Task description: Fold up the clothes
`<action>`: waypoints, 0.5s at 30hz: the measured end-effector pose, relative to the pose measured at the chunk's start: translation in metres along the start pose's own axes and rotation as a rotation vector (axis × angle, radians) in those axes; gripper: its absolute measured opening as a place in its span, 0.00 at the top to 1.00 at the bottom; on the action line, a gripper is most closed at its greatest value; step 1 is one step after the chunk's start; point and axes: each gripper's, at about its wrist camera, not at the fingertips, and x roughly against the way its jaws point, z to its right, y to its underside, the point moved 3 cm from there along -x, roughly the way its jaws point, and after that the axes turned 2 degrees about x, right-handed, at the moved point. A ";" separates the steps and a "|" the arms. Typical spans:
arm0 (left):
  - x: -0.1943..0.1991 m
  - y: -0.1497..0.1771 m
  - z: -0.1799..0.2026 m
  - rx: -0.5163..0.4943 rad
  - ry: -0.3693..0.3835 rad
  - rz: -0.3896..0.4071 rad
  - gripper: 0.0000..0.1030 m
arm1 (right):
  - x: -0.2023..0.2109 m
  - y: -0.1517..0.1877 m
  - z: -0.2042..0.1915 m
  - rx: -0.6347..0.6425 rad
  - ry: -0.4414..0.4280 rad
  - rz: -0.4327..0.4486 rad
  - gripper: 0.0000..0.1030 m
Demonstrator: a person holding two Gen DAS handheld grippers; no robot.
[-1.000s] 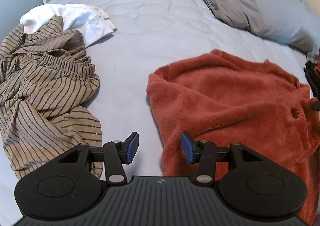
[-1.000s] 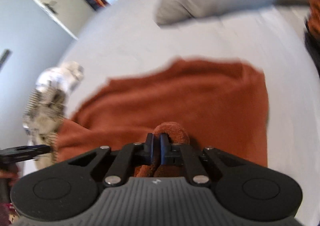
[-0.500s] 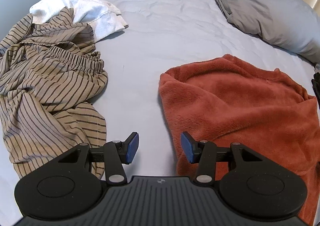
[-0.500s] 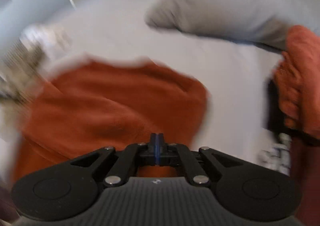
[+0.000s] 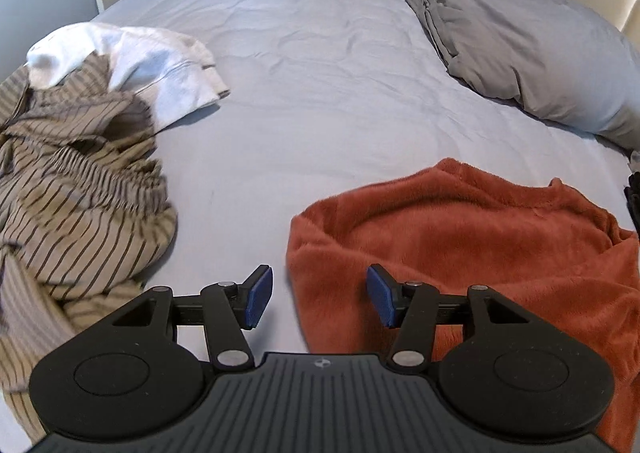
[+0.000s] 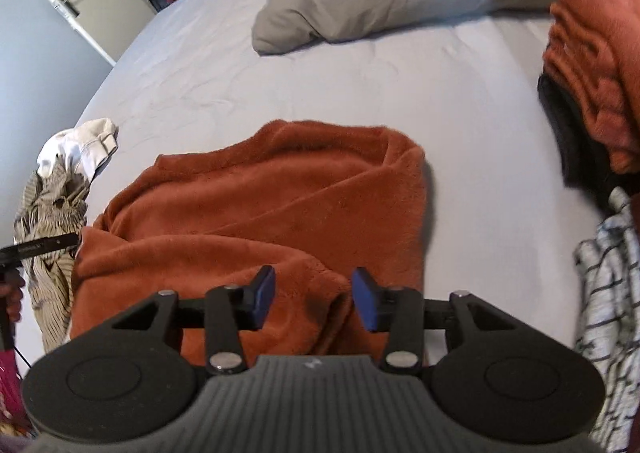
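- Left hand-held gripper (image 5: 319, 296): jaws opening, nothing pinched; rust fleece garment (image 5: 480, 237) ahead, under its right pad.
- Right hand-held gripper (image 6: 313, 300): jaws opening above the garment's fold, pads clear.
- Striped garment (image 5: 76, 209): ahead-left of the left gripper, on the bed (image 5: 312, 65).

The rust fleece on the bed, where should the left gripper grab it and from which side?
Probably the fleece's near left corner, approached from the bare sheet on its left. That edge lies free and slightly raised, right ahead of the left gripper, whose jaws are opening with nothing held. The middle lies flat, offering nothing to pinch.
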 end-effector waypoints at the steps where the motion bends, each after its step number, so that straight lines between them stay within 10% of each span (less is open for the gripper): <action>1: -0.004 -0.002 0.001 0.008 -0.001 0.000 0.51 | -0.005 0.000 0.003 -0.024 -0.009 -0.012 0.58; 12: -0.044 -0.006 0.003 0.047 0.021 -0.037 0.51 | -0.051 0.012 0.027 -0.206 -0.144 -0.089 0.67; 15: -0.048 -0.003 0.001 0.029 0.029 -0.056 0.81 | -0.047 0.006 0.019 -0.155 -0.157 -0.051 0.88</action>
